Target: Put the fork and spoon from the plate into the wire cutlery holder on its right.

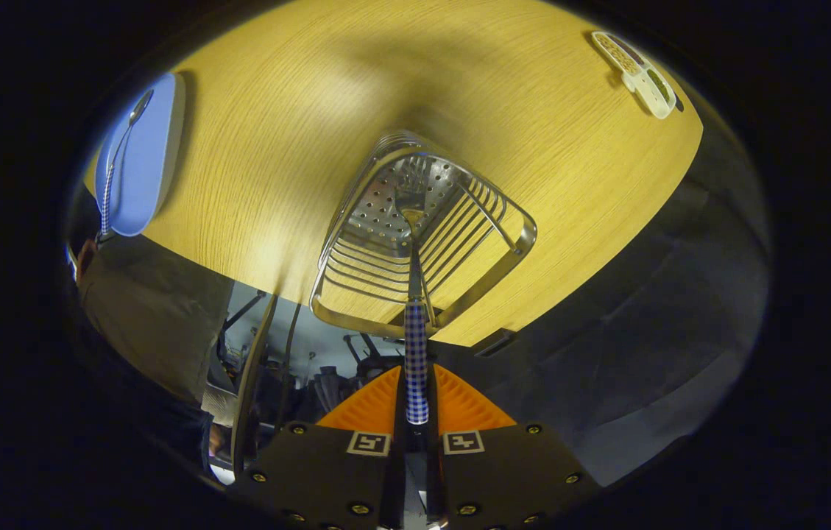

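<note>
The tool pinches the fork by its checked handle, tines down inside the wire cutlery holder; next, I judge, spread and release (the spoon waits on the plate across the desk)

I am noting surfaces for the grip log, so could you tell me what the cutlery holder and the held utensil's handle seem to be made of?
The wire cutlery holder looks like polished metal: shiny wire sides with bright glints and a perforated base. The utensil, on which the hand-held gripper is shut, has a metal-looking neck and a blue-and-white checked handle, possibly plastic or ceramic; I cannot tell which.
</note>
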Tool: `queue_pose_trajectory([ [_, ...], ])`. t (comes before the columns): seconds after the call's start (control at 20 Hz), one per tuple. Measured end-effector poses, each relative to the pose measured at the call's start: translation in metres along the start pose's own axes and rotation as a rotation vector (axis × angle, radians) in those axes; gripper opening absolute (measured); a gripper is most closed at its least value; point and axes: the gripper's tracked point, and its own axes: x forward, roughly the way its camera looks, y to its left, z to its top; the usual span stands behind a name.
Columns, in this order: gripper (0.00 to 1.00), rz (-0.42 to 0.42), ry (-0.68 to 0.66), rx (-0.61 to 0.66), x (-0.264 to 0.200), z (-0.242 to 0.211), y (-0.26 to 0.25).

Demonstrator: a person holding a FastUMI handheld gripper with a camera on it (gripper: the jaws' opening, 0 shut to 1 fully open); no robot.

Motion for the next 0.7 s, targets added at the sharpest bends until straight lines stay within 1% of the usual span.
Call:
queue_pose_trajectory([
  [0.05, 0.12, 0.001, 0.003, 0.007, 0.002, -0.002, -0.002],
  [0.1, 0.17, 0.002, -0.001, 0.01, -0.001, -0.003, -0.005],
  [0.15, 0.25, 0.007, -0.01, 0.013, -0.002, -0.006, -0.004],
  [0.25, 0.34, 0.025, -0.039, 0.018, -0.007, -0.009, -0.003],
  [0.35, 0.69, 0.044, -0.09, 0.017, -0.013, -0.012, 0.0],
  [0.4, 0.93, 0.049, -0.117, 0.013, -0.018, -0.013, 0.002],
  [0.45, 0.98, 0.048, -0.143, 0.018, -0.023, -0.016, 0.003],
  [0.7, 0.96, 0.039, -0.313, 0.046, -0.051, -0.024, 0.011],
])
